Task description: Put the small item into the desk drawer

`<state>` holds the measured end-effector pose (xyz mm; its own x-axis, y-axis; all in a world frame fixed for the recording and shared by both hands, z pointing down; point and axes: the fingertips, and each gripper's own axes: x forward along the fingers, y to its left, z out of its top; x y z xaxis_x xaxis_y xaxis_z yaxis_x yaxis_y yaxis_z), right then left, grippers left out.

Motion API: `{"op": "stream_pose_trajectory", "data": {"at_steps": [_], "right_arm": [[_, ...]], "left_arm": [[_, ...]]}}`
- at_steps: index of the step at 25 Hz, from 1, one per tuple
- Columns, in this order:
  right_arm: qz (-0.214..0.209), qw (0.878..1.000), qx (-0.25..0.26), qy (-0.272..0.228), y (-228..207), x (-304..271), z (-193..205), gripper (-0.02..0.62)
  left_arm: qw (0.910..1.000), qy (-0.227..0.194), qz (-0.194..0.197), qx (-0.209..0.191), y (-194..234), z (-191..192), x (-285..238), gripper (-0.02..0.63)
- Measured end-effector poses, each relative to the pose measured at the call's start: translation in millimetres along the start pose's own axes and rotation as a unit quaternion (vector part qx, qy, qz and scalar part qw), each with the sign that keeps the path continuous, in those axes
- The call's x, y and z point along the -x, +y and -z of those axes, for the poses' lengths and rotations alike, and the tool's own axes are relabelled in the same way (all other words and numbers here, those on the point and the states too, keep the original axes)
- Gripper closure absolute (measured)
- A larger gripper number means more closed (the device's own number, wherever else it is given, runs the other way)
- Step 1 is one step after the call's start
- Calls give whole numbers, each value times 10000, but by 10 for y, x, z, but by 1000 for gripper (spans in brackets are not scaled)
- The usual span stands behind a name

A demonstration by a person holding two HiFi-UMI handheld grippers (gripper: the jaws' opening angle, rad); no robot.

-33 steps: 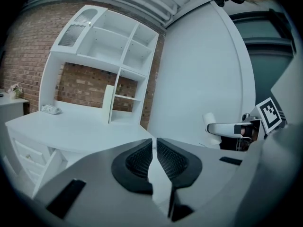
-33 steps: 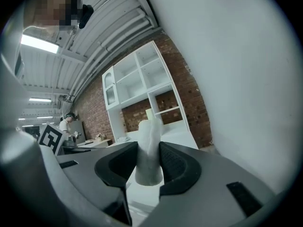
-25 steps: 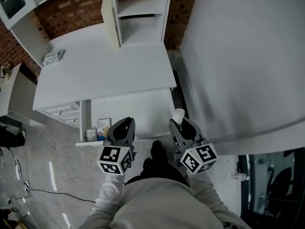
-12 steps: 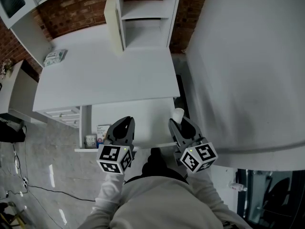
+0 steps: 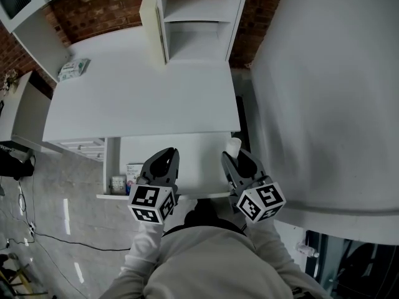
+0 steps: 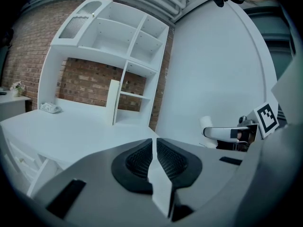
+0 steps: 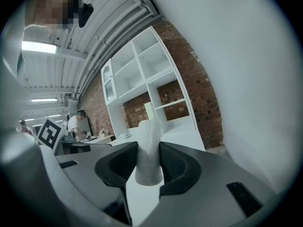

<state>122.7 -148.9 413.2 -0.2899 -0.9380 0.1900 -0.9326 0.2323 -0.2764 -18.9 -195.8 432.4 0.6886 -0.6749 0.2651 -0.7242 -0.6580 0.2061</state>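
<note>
The small white item (image 5: 233, 147), a soft tube-like piece, stands upright between the pads of my right gripper (image 5: 232, 157), which is shut on it; in the right gripper view the item (image 7: 149, 150) fills the gap between the pads. My left gripper (image 5: 165, 154) hovers beside it, shut with nothing in it, its pads (image 6: 142, 160) nearly touching. Both grippers hang over the pulled-out white drawer (image 5: 187, 161) under the desk's front edge. From the left gripper view, the right gripper (image 6: 227, 132) and the item (image 6: 206, 123) show at the right.
The white desk top (image 5: 137, 104) carries a shelf unit (image 5: 199, 23) at the back and a packet (image 5: 73, 68) at the far left. Small boxes (image 5: 128, 176) sit in a compartment left of the drawer. A large white wall (image 5: 324, 92) stands close on the right.
The head view has shifted a little, so the desk sits slightly more to the right and lower. Both grippers keep their pose, and the white item stays held.
</note>
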Motion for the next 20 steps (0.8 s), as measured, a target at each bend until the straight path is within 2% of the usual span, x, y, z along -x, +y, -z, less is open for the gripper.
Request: {"op": "stream_pose_trajectory", "data": {"at_steps": [20], "right_arm": [[-445, 9926, 288, 1093, -83, -519, 583, 436]], "left_arm": [[9991, 154, -380, 136, 215, 49, -77, 565]]}}
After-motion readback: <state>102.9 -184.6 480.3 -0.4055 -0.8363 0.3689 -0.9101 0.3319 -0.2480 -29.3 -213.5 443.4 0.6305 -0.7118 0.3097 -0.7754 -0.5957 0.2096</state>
